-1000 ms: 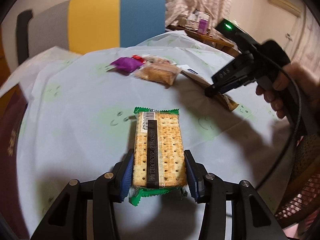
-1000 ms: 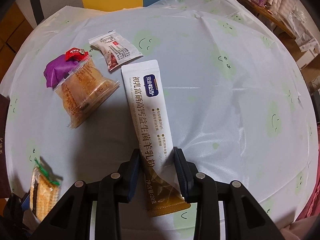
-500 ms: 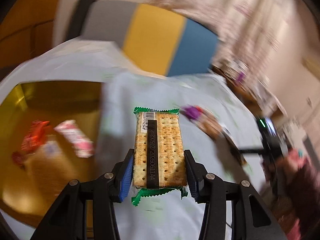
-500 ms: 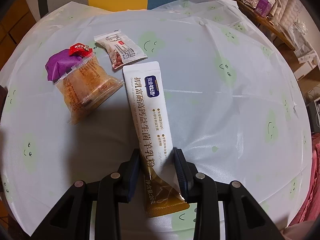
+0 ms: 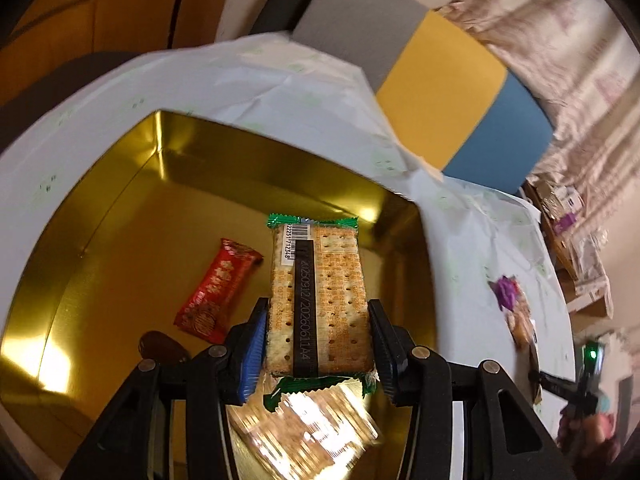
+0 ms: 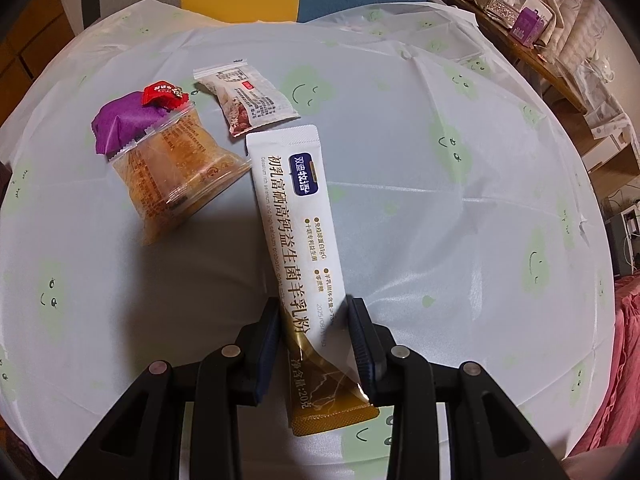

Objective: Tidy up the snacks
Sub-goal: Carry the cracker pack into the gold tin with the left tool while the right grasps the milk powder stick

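My left gripper is shut on a green-edged cracker pack and holds it above the open gold tin. Inside the tin lie a red snack wrapper, a dark sweet and another cracker pack. My right gripper is shut on a long white and gold milk powder sachet that lies on the table. To its left lie a clear-wrapped cake, a purple pack, a small red candy and a white snack pack.
The round table carries a pale cloth with green smiley prints. A grey, yellow and blue chair stands behind the table. A cluttered side table stands at the right. In the left wrist view the right gripper shows at the far right.
My left gripper has swung left with the cracker pack, from over the tablecloth to over the gold tin. My right gripper stays shut on the sachet, barely moved.
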`<state>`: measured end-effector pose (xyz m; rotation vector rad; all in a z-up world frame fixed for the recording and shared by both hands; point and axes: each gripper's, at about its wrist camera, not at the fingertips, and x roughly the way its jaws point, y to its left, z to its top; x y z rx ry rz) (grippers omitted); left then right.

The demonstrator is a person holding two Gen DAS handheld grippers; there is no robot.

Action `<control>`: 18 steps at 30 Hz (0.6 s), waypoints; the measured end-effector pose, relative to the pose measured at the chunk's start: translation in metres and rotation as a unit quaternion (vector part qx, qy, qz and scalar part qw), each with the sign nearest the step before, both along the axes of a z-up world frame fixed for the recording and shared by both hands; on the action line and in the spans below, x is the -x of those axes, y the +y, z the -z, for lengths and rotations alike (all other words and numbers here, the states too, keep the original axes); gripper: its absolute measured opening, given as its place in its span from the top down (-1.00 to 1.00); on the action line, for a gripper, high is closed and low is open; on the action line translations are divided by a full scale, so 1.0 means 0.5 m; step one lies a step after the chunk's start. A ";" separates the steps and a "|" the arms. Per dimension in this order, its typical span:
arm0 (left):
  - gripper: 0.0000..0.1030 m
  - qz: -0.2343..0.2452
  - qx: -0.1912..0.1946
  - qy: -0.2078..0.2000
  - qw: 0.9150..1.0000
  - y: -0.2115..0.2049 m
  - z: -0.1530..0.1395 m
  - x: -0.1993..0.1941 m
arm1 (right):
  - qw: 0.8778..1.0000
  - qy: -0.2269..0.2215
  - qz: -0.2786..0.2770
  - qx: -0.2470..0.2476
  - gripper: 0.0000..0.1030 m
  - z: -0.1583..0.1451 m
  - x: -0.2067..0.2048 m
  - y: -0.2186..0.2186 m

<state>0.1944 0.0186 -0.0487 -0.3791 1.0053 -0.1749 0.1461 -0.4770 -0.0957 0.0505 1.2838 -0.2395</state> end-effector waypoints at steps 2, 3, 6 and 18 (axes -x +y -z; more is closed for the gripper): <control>0.07 -0.007 -0.009 0.013 1.000 -0.005 0.015 -0.022 | 1.000 0.000 0.000 0.002 0.33 0.001 0.000 0.003; 0.07 -0.010 -0.017 0.015 1.000 -0.005 0.022 -0.027 | 1.000 0.000 -0.001 0.002 0.33 0.002 -0.001 0.002; 0.07 -0.019 -0.045 0.026 0.998 -0.005 0.041 -0.042 | 1.000 -0.001 -0.002 0.004 0.33 0.005 -0.001 0.006; -0.07 -0.028 -0.079 -0.011 0.996 -0.014 0.018 0.011 | 1.000 0.001 -0.012 0.006 0.33 0.002 -0.002 0.004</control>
